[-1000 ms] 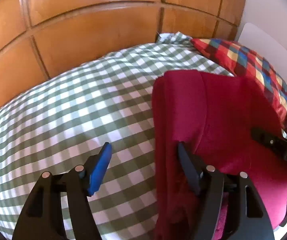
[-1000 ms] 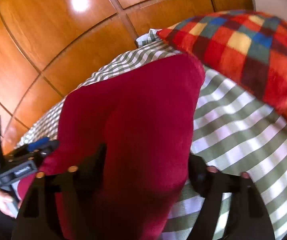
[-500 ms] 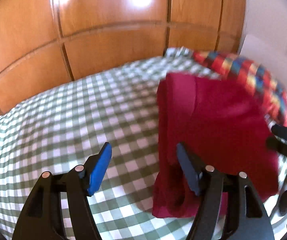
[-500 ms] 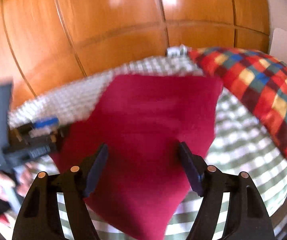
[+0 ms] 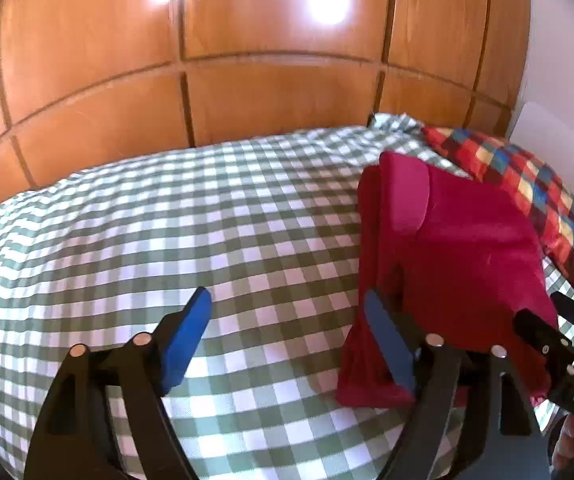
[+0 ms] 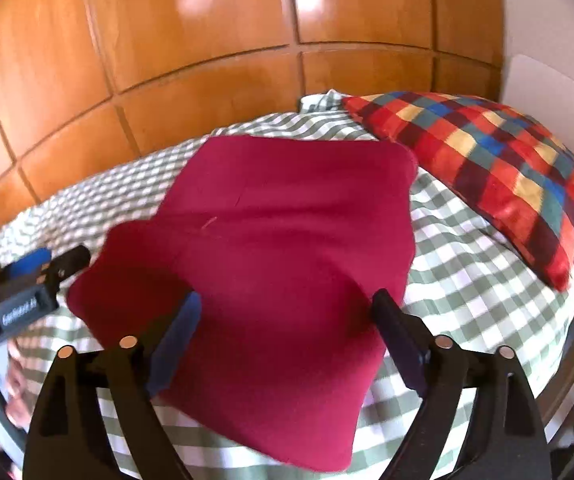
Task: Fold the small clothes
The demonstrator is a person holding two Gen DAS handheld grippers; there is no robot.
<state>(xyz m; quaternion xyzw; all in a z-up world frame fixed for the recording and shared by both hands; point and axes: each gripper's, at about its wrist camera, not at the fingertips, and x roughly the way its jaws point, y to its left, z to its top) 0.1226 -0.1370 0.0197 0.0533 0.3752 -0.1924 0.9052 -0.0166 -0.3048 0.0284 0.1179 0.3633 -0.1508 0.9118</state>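
Note:
A dark red folded garment (image 5: pixel 459 256) lies flat on the green-and-white checked bedspread (image 5: pixel 207 224); it also shows in the right wrist view (image 6: pixel 287 240). My left gripper (image 5: pixel 287 328) is open and empty, raised to the left of the garment, its right finger near the garment's left edge. My right gripper (image 6: pixel 287 328) is open and empty above the garment's near part. The left gripper also shows at the left edge of the right wrist view (image 6: pixel 27 284), and the right gripper at the right edge of the left wrist view (image 5: pixel 559 344).
A red, blue and yellow checked pillow (image 6: pixel 487 168) lies to the right of the garment, also seen in the left wrist view (image 5: pixel 527 184). Wooden wardrobe panels (image 5: pixel 247 60) stand behind the bed. A white wall (image 6: pixel 547 40) is at the right.
Both grippers have pulled back and up from the garment, which now lies released on the bed. Both stay open.

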